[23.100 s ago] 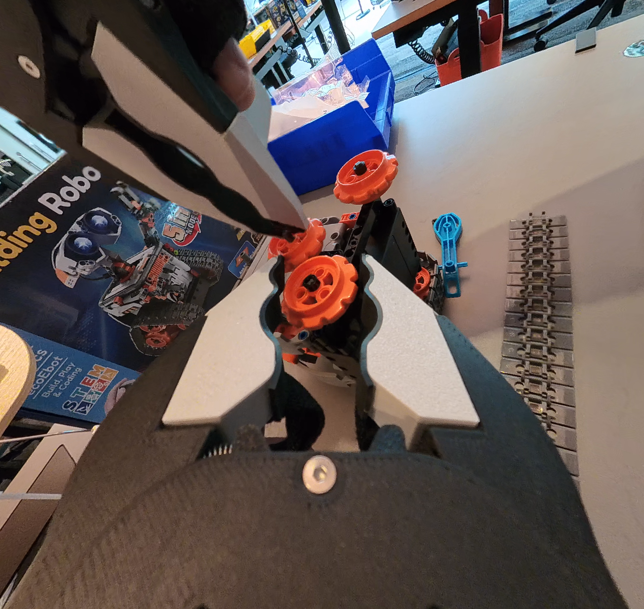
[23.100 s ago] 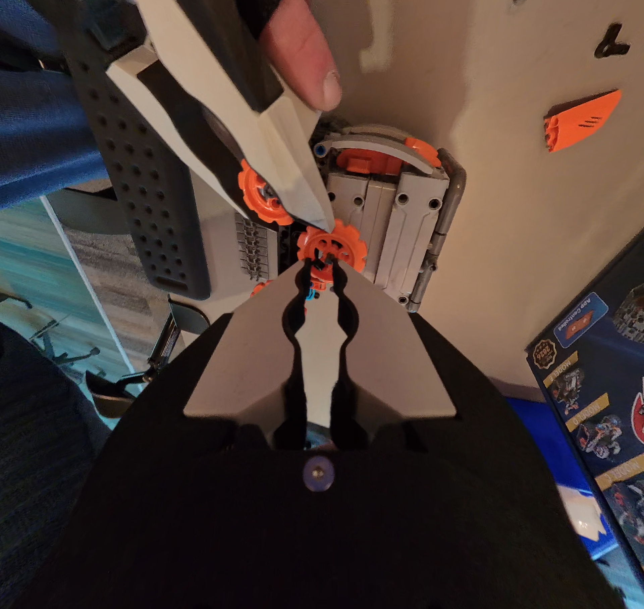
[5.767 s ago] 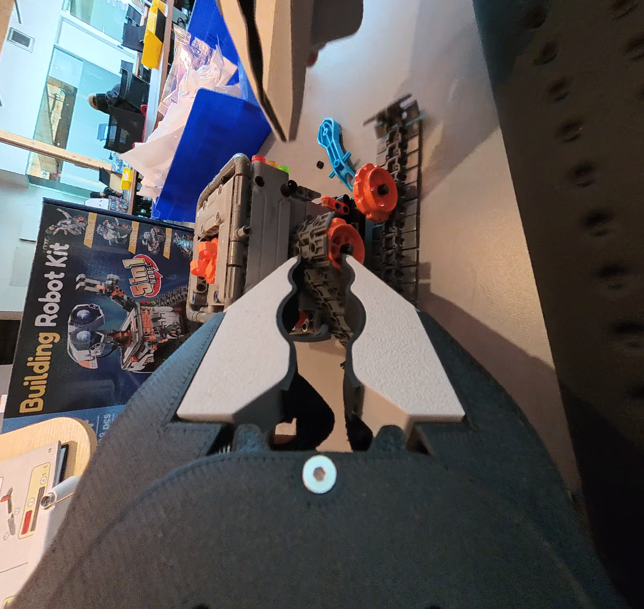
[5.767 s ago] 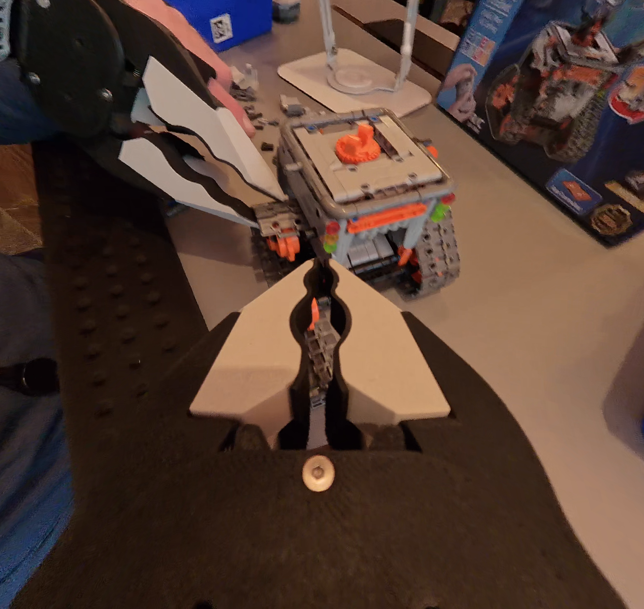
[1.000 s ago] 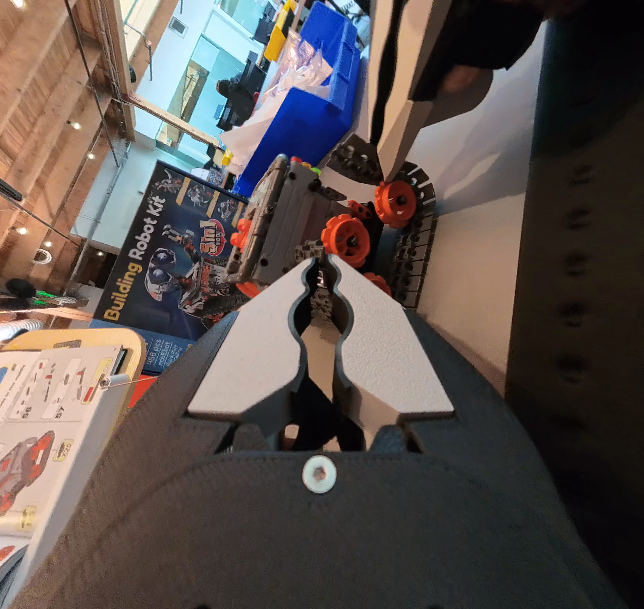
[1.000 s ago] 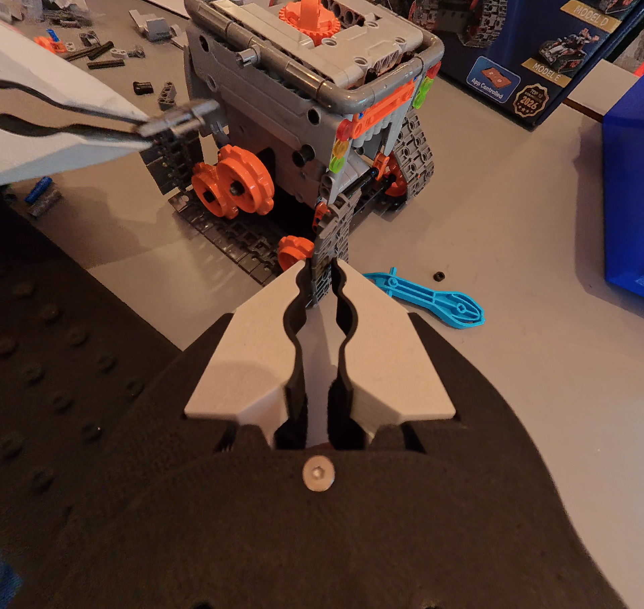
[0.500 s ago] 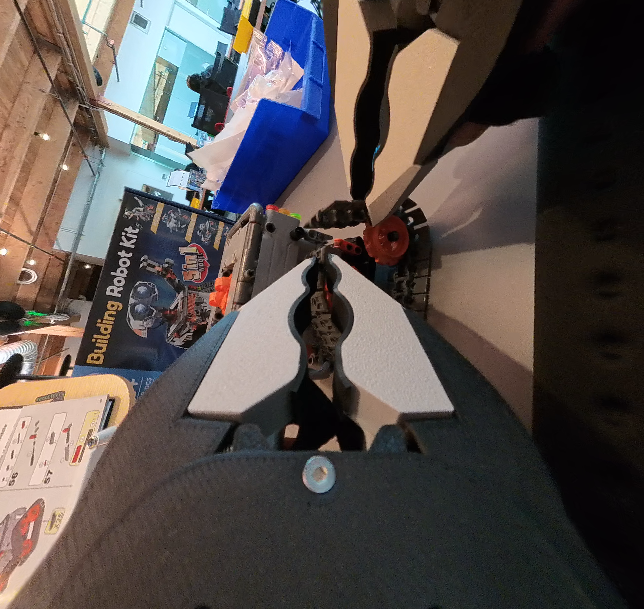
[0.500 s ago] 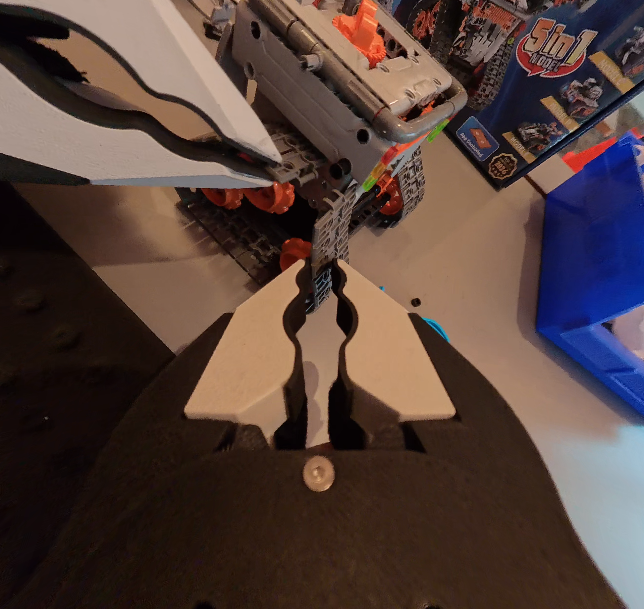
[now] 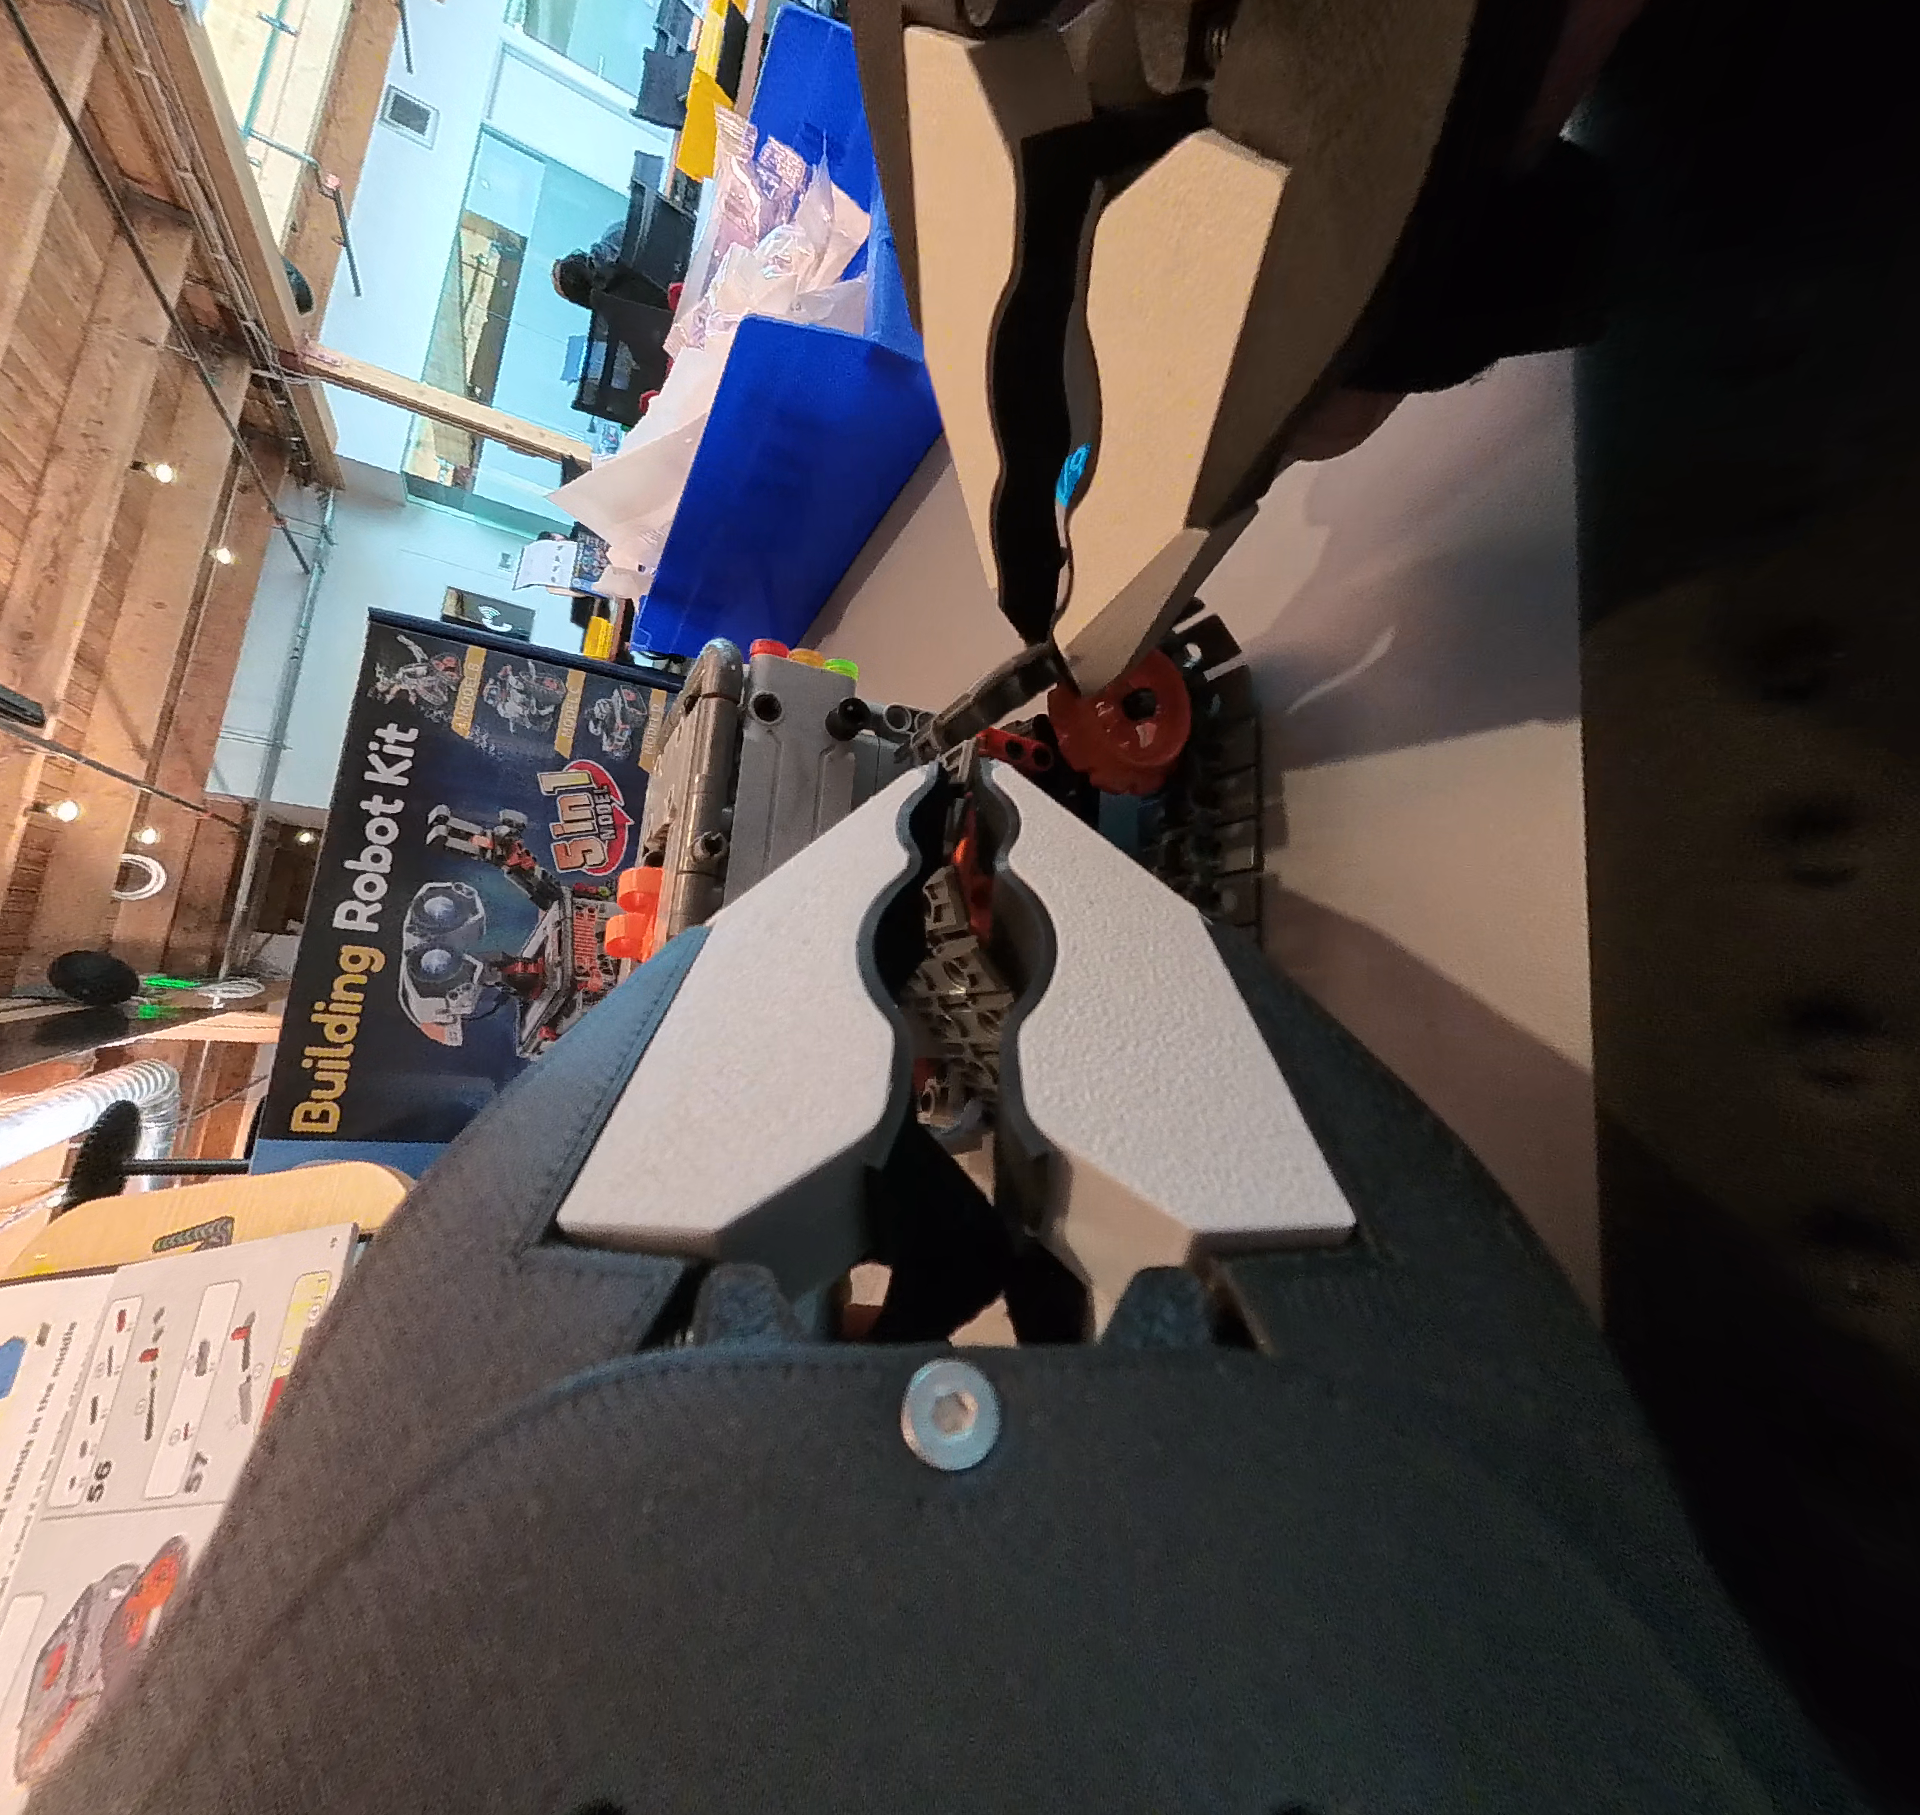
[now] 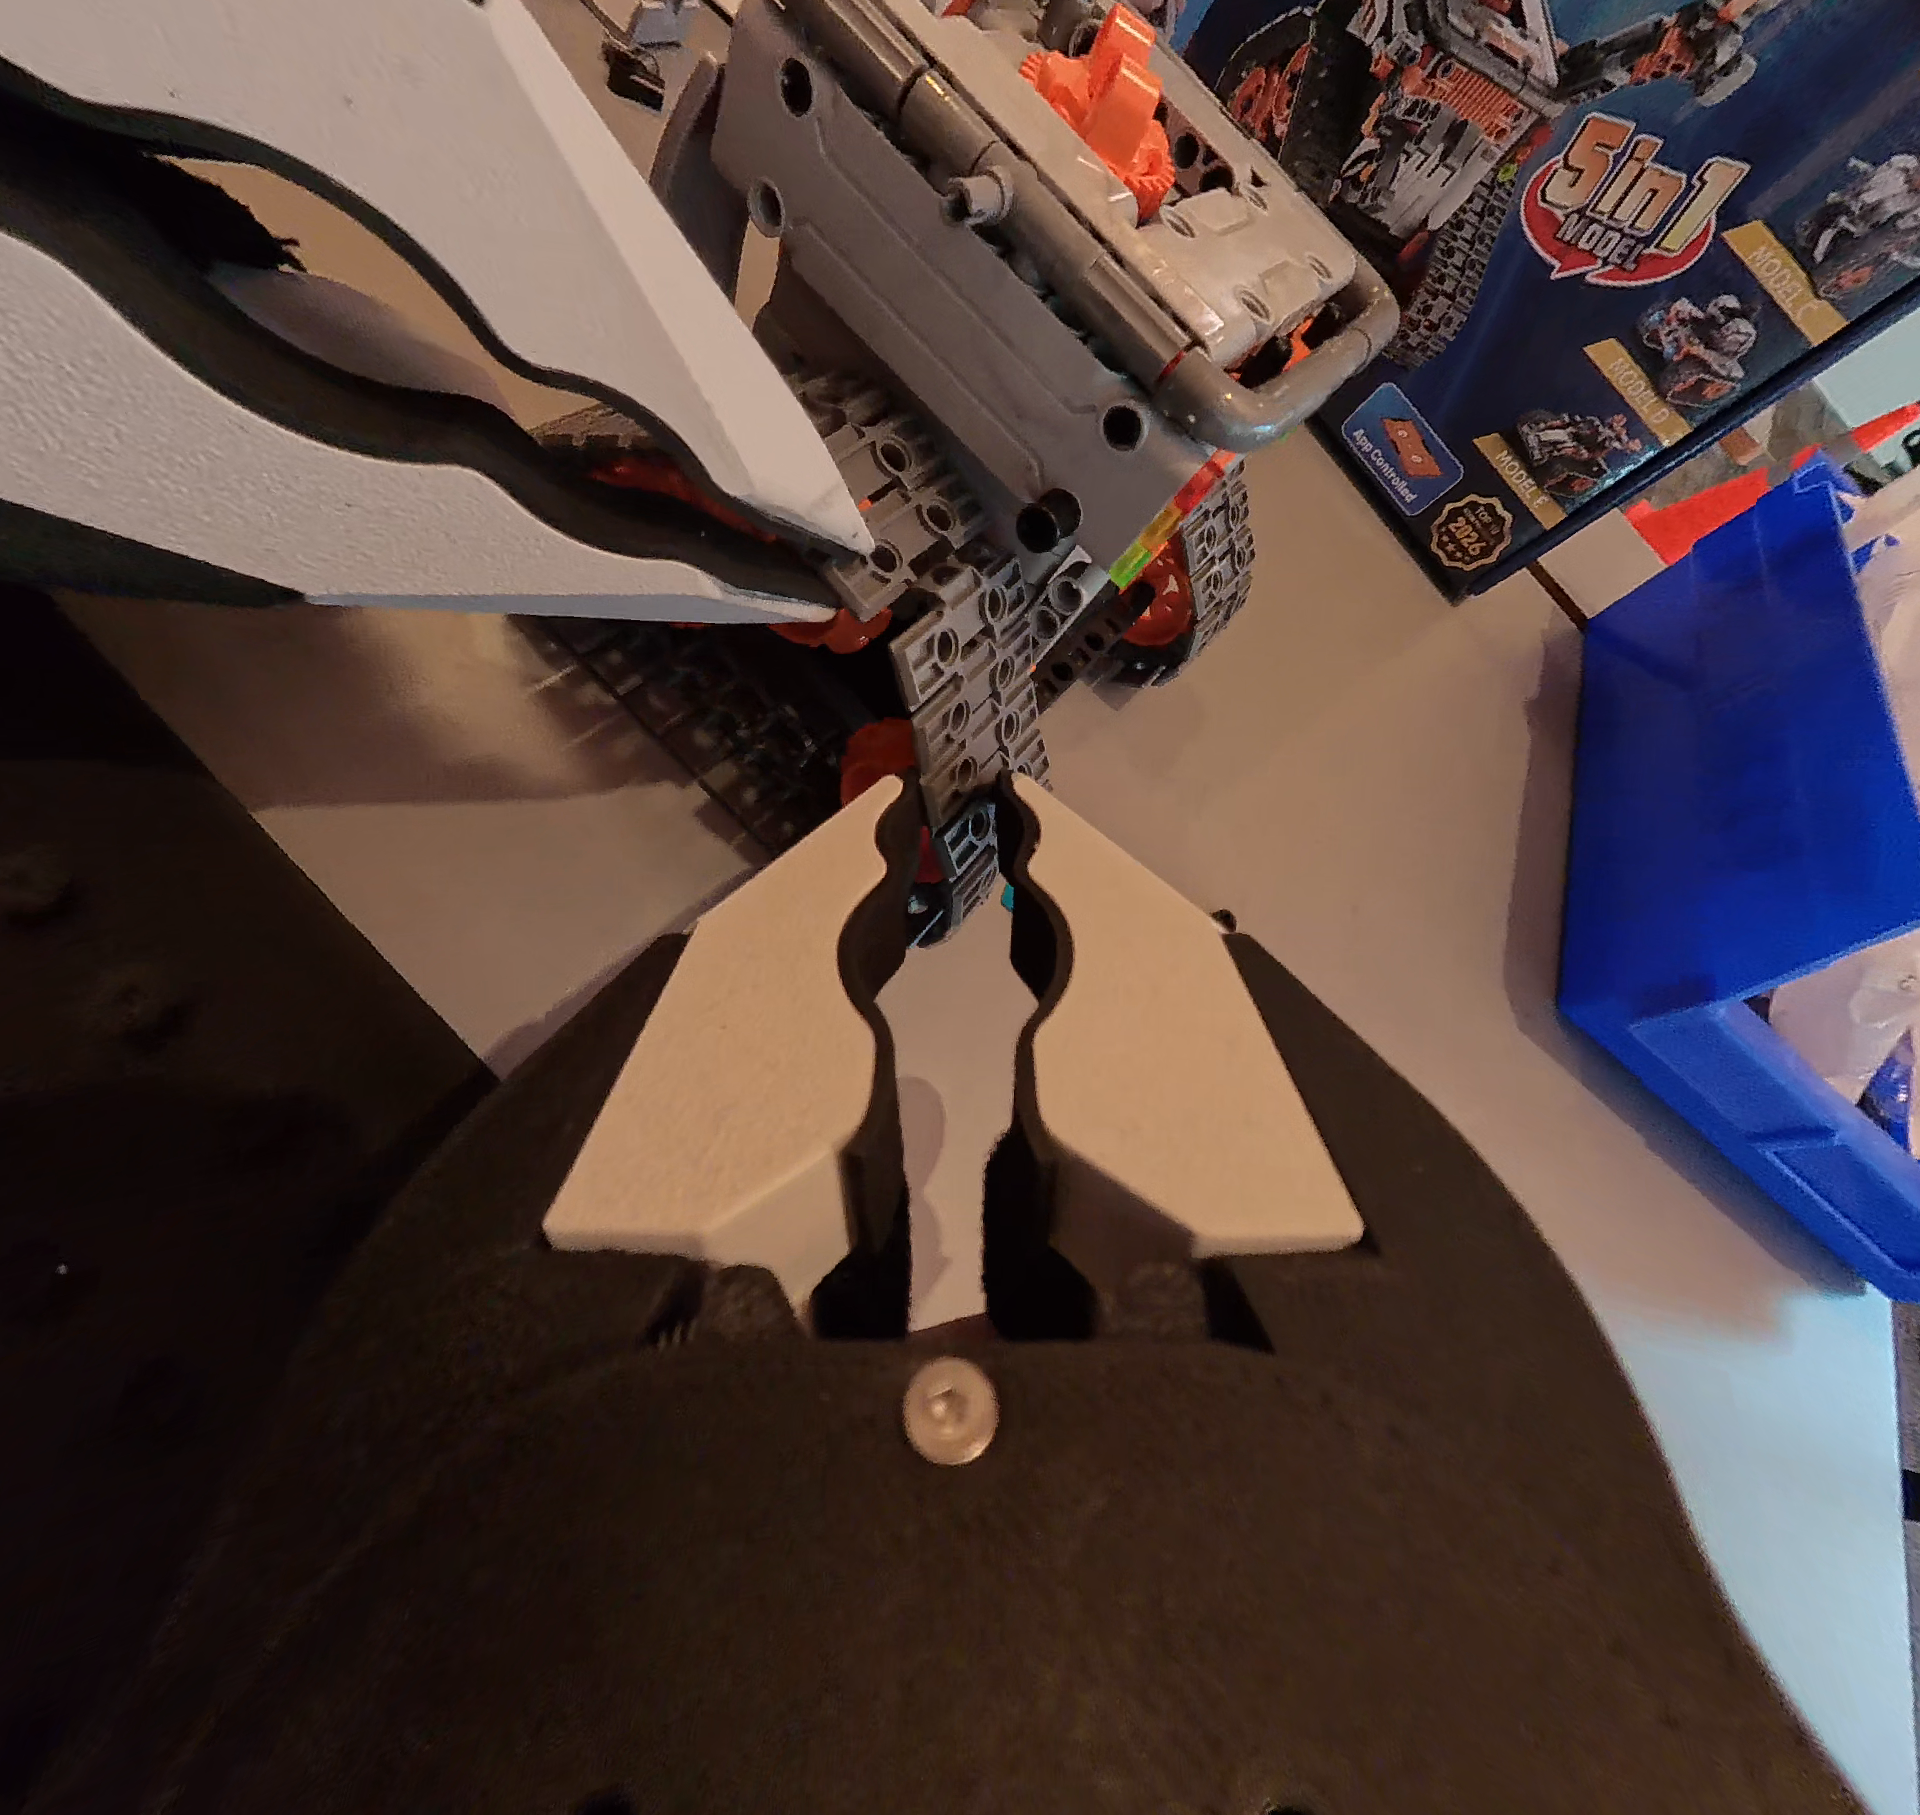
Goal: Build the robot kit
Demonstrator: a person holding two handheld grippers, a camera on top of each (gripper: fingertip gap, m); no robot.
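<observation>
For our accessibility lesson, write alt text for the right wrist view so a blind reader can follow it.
The right gripper is shut on the end of a grey toy caterpillar track hanging from a grey brick-built robot vehicle. The left gripper pinches the same track higher up. A blue plastic bin stands at right.

Daylight came from the windows at ten o'clock in the left wrist view, bright and slightly washed out. The table was lit unevenly, crossed by soft shadows. The right wrist view was dimmer and warm-toned, with its seven to nine o'clock side nearly black. Wide-angle bending curved both views' edges. The box was perhaps slightly soft.
</observation>
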